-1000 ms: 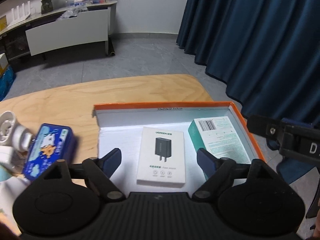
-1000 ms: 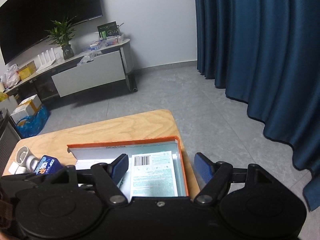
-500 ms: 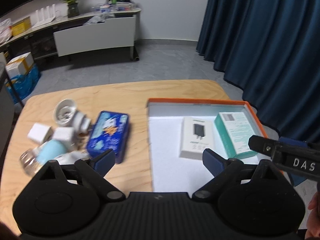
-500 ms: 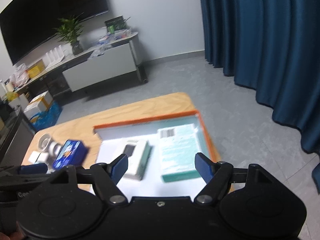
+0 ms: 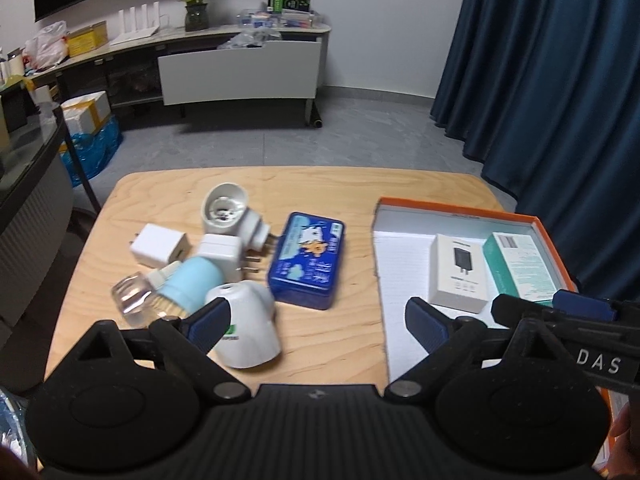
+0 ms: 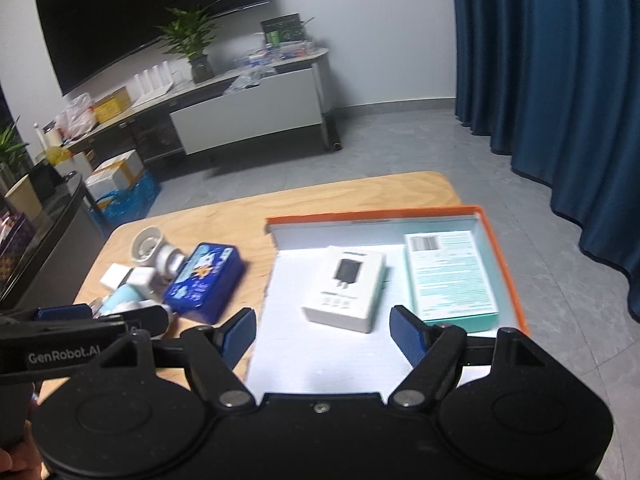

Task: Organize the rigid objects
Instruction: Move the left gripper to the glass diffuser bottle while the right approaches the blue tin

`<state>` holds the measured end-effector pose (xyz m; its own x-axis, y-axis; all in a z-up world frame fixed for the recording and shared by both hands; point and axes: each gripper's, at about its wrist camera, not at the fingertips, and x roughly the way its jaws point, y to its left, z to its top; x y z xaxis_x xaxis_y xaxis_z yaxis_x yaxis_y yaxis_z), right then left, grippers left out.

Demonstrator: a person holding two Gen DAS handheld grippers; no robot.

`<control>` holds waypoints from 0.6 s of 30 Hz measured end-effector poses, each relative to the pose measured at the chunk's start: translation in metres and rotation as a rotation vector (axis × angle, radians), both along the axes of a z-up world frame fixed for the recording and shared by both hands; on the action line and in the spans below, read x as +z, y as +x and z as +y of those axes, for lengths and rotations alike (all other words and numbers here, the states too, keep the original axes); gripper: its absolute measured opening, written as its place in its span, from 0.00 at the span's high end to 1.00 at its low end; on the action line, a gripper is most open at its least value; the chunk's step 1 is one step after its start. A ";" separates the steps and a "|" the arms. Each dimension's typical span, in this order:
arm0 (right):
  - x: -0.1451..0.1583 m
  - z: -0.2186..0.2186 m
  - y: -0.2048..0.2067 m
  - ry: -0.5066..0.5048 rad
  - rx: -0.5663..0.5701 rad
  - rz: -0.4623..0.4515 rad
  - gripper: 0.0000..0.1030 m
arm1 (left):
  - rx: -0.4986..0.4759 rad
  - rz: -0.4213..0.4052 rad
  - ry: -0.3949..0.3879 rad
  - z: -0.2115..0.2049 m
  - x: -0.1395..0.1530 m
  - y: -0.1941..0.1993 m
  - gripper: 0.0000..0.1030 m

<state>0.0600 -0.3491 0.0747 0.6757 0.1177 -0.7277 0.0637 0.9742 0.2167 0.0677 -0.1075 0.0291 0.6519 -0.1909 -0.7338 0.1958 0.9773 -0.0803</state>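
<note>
blue tin (image 5: 307, 261) beside orange box (image 5: 456, 207) (two packs inside)

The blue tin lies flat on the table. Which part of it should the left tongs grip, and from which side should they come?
Grip the blue tin across its two long sides, coming down from above. It lies flat with the lid up, and the narrower width likely fits the open left tongs. The right long side is free. The plugs crowd its left side, so enter there carefully.

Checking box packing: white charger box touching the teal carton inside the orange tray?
Apart. The left wrist view shows a strip of tray floor between the white charger box and the teal carton.
</note>
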 end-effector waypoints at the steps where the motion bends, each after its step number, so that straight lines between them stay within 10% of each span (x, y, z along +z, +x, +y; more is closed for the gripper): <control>1: 0.000 0.004 0.000 -0.002 0.008 0.000 0.14 | 0.005 0.000 0.000 0.003 0.000 -0.001 0.06; 18: -0.012 0.061 0.009 -0.007 0.118 0.031 0.14 | 0.088 0.016 -0.008 0.058 -0.016 -0.002 0.06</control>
